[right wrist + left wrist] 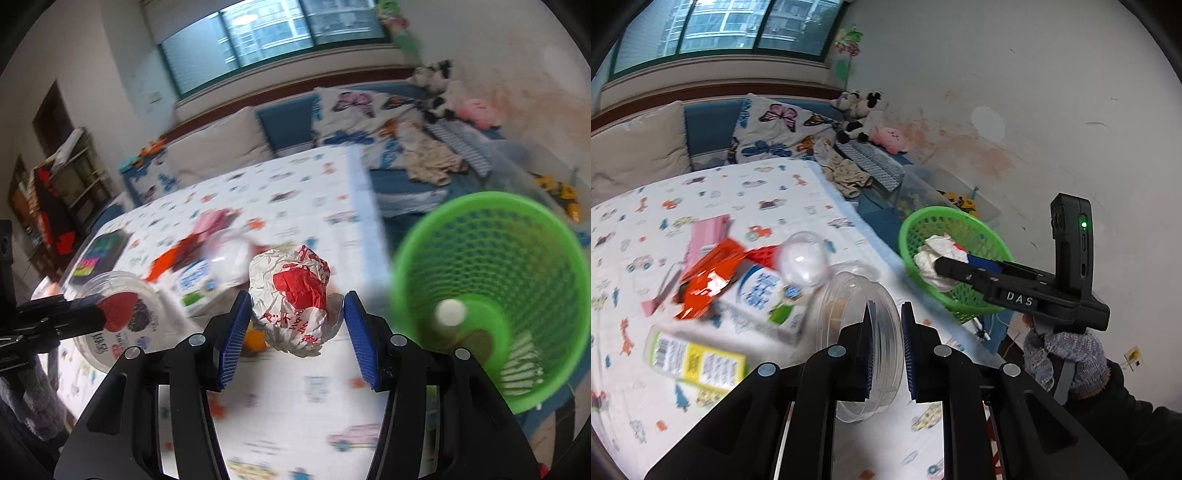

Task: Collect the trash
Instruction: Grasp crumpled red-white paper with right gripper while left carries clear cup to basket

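Observation:
My left gripper [885, 315] is shut on the rim of a clear plastic cup [849, 306], held just above the patterned bed sheet [746, 199]; the cup's berry label shows in the right wrist view [122, 314]. My right gripper [297, 321] holds a crumpled white-and-red paper wrapper [291, 295] between its blue pads, beside the green mesh basket [491, 295]. In the left wrist view the right gripper [945, 267] holds the wrapper [938, 258] over the basket [916, 225]. A milk carton [764, 299], red foil wrapper [709, 280], clear dome lid [805, 262] and yellow-labelled packet [698, 362] lie on the sheet.
The basket stands off the bed's right edge and has a white ball [450, 312] and scraps inside. A clear storage box [934, 188] with toys, pillows [775, 129] and plush toys [864, 114] sit behind. A shelf [62, 184] stands far left.

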A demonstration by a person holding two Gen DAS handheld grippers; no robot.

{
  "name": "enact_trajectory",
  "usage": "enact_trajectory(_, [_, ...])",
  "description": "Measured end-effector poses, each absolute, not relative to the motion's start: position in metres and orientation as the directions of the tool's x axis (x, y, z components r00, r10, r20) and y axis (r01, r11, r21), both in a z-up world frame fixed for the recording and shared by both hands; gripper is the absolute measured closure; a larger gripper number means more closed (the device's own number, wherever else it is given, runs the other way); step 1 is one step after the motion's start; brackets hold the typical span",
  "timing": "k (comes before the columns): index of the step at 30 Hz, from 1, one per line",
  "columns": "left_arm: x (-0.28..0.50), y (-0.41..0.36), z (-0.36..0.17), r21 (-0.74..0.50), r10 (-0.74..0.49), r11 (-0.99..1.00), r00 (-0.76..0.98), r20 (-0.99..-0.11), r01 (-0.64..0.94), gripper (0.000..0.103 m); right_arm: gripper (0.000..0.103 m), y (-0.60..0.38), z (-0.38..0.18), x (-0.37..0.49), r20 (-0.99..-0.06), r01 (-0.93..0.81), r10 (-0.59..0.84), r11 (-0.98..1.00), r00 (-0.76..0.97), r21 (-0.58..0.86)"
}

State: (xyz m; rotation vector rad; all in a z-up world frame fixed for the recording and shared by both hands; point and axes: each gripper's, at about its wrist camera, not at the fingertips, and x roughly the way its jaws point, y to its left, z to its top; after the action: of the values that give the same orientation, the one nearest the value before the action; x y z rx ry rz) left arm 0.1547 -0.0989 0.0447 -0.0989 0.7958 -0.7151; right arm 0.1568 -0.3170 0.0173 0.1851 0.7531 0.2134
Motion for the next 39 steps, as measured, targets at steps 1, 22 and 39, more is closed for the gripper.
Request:
enact_trajectory(1, [0.157, -0.105, 0.046, -0.34, -0.626, 0.758, 0.475, -0.618, 0.557, 0.089, 0.05, -0.329, 0.018, 0.156, -0.658, -0.096, 0.227, 0.969, 0.718, 0.23])
enact_trajectory(22, [0.208, -0.26, 0.046, -0.304, -0.662, 0.669, 0.358, -0.658, 0.678, 0.089, 0.046, -0.478, -0.029, 0.155, -0.728, 0.235, -0.1, 0.968, 0.678, 0.087])
enact_trajectory(39, [0.25, -0.346, 0.01, -0.301, -0.628, 0.65, 0.269, -0.73, 0.698, 0.089, 0.031, -0.489, -0.019, 0.134, -0.683, 0.249, -0.084, 0.957, 0.725, 0.146])
